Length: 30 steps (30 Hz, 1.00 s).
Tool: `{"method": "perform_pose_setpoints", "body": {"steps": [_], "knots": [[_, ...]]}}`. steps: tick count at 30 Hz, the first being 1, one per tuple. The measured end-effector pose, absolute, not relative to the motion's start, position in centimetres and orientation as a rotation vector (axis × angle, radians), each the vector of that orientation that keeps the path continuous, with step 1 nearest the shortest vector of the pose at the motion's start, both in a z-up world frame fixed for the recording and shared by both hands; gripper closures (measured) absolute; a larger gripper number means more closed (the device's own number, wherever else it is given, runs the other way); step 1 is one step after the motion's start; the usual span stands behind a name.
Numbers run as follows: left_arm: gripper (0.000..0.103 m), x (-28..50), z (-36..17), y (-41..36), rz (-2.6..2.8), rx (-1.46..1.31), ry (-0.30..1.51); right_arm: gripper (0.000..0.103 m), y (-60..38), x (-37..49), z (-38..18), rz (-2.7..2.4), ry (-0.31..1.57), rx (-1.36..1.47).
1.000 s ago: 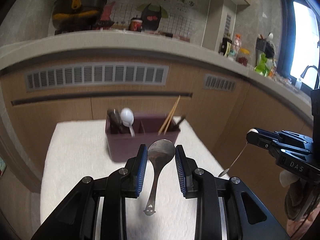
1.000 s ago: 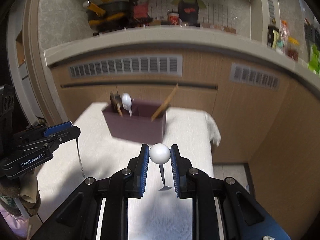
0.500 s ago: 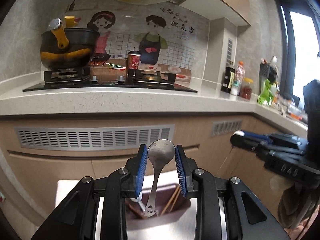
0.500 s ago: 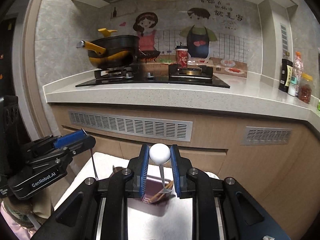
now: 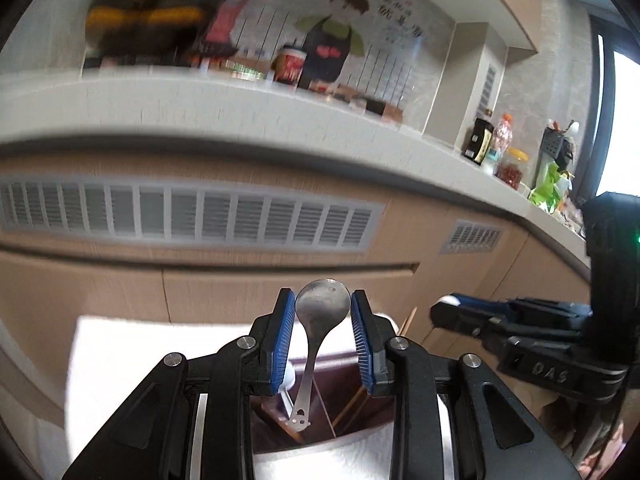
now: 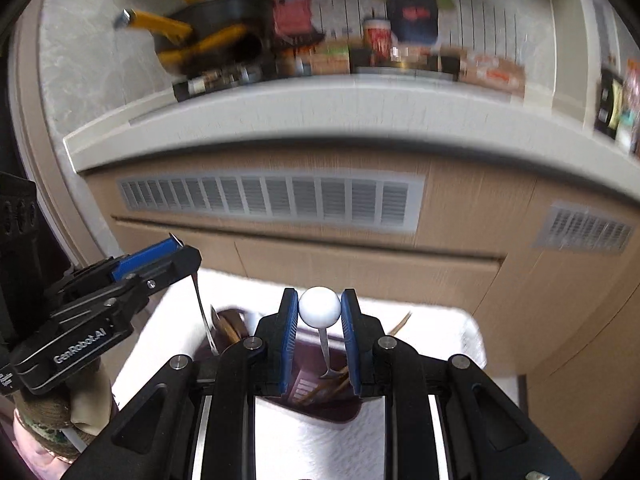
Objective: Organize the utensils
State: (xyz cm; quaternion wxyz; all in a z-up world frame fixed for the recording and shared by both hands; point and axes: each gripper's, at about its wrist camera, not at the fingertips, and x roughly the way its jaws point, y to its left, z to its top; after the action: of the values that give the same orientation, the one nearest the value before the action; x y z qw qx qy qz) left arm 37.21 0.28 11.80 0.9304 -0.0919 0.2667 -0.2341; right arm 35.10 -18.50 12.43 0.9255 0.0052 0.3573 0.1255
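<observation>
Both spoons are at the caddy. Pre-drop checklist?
1. Left gripper on metal spoon: ok, the bowl sits between the pads, though the jaws have just been opening.
2. Right gripper on white spoon: ok, pinched at the bowl.
3. Metal spoon's handle over caddy: ok, the tip hangs above it.
4. White spoon's handle over caddy: ok.
5. White spoon's tip clears the chopsticks: cannot tell.
6. Grippers apart: ok.
</observation>
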Motion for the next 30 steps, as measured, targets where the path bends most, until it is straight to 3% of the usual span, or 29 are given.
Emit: {"method": "perform_pose_setpoints", "body": {"steps": [2, 4, 9, 14, 18, 21, 24, 28, 30], "knots": [[0.056, 38.2, 9.8, 0.3, -0.481, -0.206, 0.602, 0.075, -18.3, 35.6, 10.8, 0.271, 0.753, 0.004], [0.053, 38.7, 8.3, 0.3, -0.460, -0.209, 0.635, 0.049, -18.5, 35.7, 9.4, 0.238, 0.755, 0.009], [0.052, 37.2, 7.7, 1.2, -0.408, -0.209, 0.647, 0.048, -19.1, 34.3, 8.8, 0.213, 0.739, 0.039], [0.033, 31.4, 9.4, 1.5, -0.326, -0.131, 0.579, 0.046, -20.2, 30.0, 10.2, 0.146, 0.655, 0.031], [0.028, 26.1, 9.0, 1.6, -0.276, -0.089, 0.550, 0.024, -21.1, 24.0, 10.5, 0.076, 0.556, 0.040], [0.025, 22.5, 7.8, 1.5, -0.224, -0.063, 0.535, 0.017, -21.4, 19.9, 9.2, 0.028, 0.516, 0.047], [0.010, 18.4, 5.9, 1.2, -0.191, -0.043, 0.530, 0.005, -21.6, 16.6, 7.5, -0.001, 0.502, 0.058], [0.000, 14.2, 4.1, 0.4, -0.127, -0.001, 0.489, 0.001, -21.0, 12.5, 4.6, -0.028, 0.492, 0.028], [0.000, 12.4, 3.3, -0.1, -0.110, 0.014, 0.490, 0.001, -20.6, 11.3, 3.6, -0.044, 0.502, 0.011]]}}
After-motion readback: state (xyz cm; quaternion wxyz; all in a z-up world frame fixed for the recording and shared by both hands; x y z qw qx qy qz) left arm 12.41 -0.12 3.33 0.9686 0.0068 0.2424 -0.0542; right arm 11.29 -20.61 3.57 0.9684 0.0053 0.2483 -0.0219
